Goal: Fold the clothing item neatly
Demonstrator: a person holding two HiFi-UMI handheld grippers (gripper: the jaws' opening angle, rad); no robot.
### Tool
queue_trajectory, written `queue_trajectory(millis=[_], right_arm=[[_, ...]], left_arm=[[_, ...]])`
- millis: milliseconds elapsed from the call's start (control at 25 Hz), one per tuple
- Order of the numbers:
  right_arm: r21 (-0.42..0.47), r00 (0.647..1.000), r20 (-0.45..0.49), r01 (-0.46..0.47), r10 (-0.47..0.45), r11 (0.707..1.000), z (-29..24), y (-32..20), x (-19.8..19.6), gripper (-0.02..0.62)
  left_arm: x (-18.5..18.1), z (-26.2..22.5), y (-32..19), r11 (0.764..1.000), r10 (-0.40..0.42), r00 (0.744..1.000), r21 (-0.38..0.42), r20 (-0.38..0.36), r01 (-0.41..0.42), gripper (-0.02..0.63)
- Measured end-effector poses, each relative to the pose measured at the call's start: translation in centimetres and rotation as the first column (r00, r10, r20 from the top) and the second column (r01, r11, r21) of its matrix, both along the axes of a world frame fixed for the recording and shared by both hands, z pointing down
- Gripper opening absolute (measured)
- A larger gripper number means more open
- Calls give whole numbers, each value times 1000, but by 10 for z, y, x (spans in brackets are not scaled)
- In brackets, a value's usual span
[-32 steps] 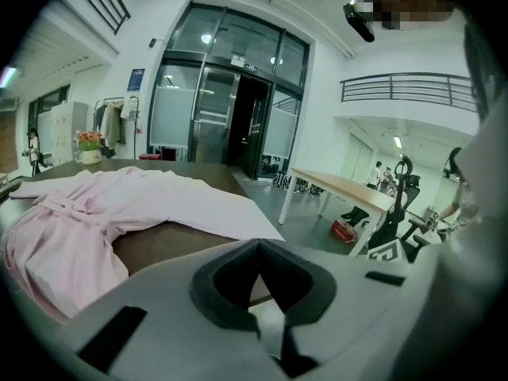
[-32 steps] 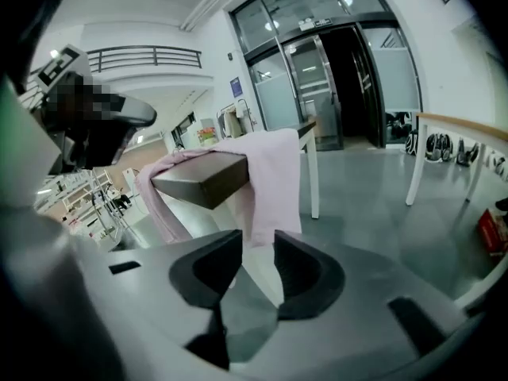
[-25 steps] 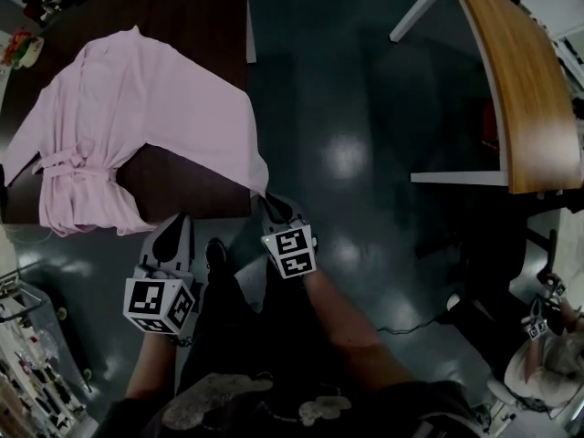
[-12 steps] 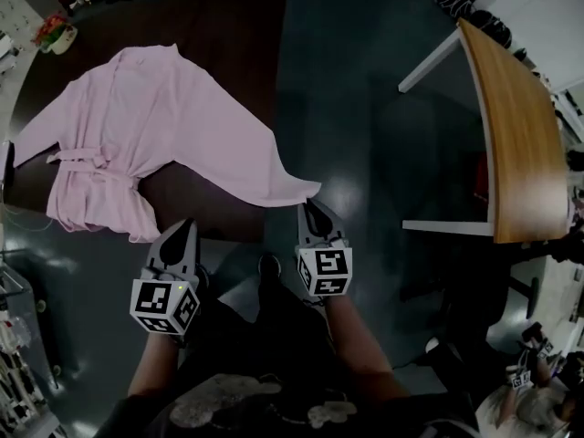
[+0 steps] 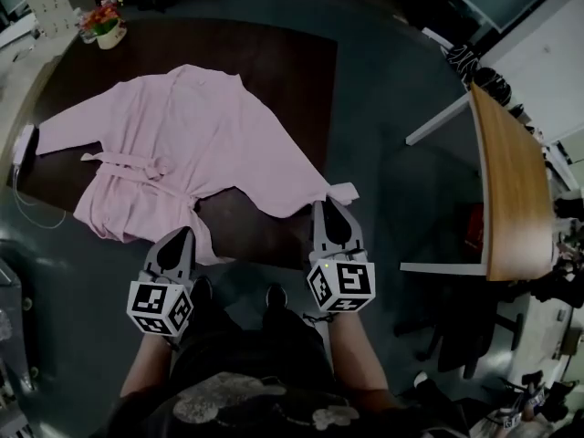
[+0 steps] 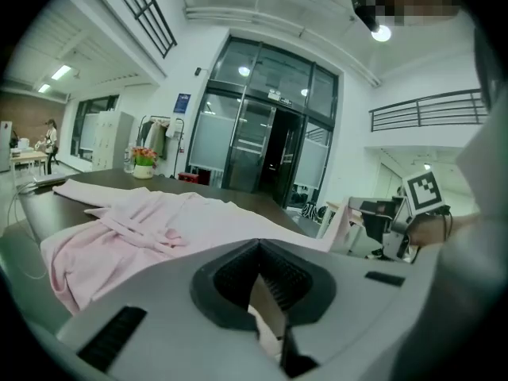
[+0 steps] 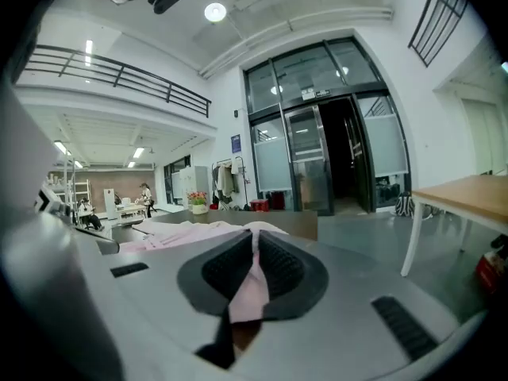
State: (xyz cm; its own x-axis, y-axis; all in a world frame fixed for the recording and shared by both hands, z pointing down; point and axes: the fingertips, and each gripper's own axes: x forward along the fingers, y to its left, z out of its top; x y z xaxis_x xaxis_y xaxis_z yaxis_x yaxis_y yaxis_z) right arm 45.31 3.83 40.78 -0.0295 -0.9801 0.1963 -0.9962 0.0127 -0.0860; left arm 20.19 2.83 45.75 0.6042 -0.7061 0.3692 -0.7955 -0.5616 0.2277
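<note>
Pink robe (image 5: 182, 144) lies spread open on the dark table (image 5: 283, 62), just ahead of both grippers. The right gripper (image 5: 330, 210) is clamped on its near sleeve cuff (image 5: 343, 192) at the table's edge. The left gripper (image 5: 179, 237) is closed, pinching the lower hem.

Pink robe (image 5: 182, 144) drapes the dark table (image 5: 292, 80); open floor (image 5: 401, 89) reaches the wooden desk (image 5: 506, 190).

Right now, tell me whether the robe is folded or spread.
Spread: the pink robe lies unfolded across the dark table, both sleeves stretched out.
</note>
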Motion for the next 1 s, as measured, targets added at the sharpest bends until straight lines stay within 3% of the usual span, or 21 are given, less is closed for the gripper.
queue_trajectory(millis=[240,400,720,1000], right_arm=[[-65,999,1,37,-37,997,11,-44,-81,17],[-156,1000,-27,-7,2,988,41,-65,-113,17],[-246,992,-76,-117,101,962,70,-77,-133,17],[-170,972,-231,-73,32,983,48,-93,-127,17]], left_arm=[[-74,-7,-45,999,24,1000,23,12,-25,9],[-111,-9,-75,999,43,999,28,-2,-43,9],[-152,-4,-108,996,93,996,5,14,-93,9],[-139,-9,-125,997,70,996,33,49,-72,9]])
